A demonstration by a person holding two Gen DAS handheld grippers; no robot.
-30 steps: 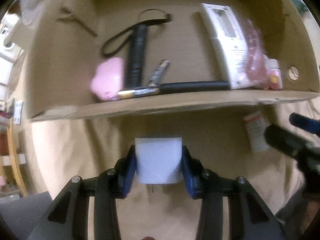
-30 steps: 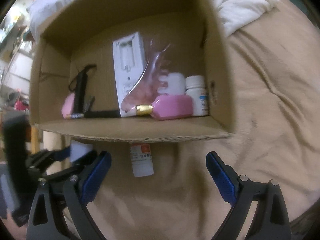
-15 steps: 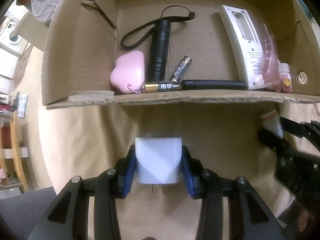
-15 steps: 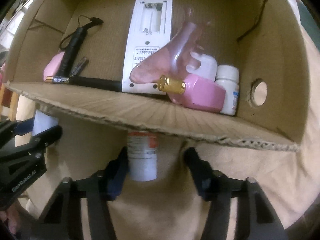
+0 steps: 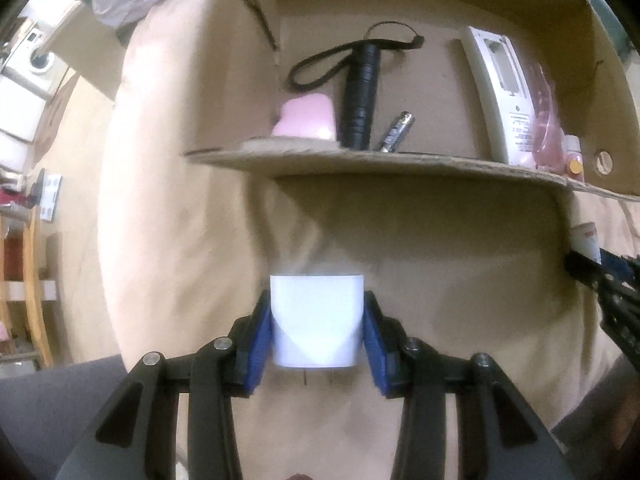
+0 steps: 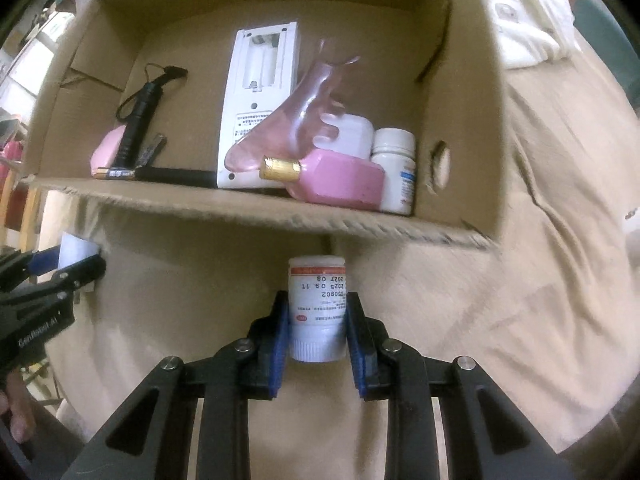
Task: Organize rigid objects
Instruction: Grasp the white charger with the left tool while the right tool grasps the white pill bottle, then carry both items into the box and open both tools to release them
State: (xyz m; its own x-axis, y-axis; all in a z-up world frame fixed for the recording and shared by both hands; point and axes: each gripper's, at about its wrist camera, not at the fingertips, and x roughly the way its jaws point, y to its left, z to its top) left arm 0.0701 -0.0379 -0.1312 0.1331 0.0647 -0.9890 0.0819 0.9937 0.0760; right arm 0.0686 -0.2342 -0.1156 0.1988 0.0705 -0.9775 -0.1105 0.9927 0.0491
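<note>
A white pill bottle (image 6: 318,308) with a red-banded label lies between the blue pads of my right gripper (image 6: 317,332). The jaws are closing and both pads touch its sides. It is held just in front of the cardboard box (image 6: 260,216), over the tan cloth. My left gripper (image 5: 317,334) is shut on a white plug block (image 5: 316,320), also in front of the box (image 5: 400,164). The right wrist view shows the left gripper (image 6: 60,272) with its white block (image 6: 76,250) at the left edge. The right gripper's fingers (image 5: 608,276) and the bottle (image 5: 586,238) appear at the left wrist view's right edge.
Inside the box lie a black flashlight (image 6: 138,124), a pink case (image 6: 106,150), a battery (image 6: 116,173), a white device (image 6: 260,104), a pink bottle with gold cap (image 6: 340,182) and a white jar (image 6: 394,168). White fabric (image 6: 528,16) lies beyond the box.
My right gripper's jaws went from wide open to closed around the pill bottle. The left gripper kept the white block and shifted so that the box sits more to the right in its view.
</note>
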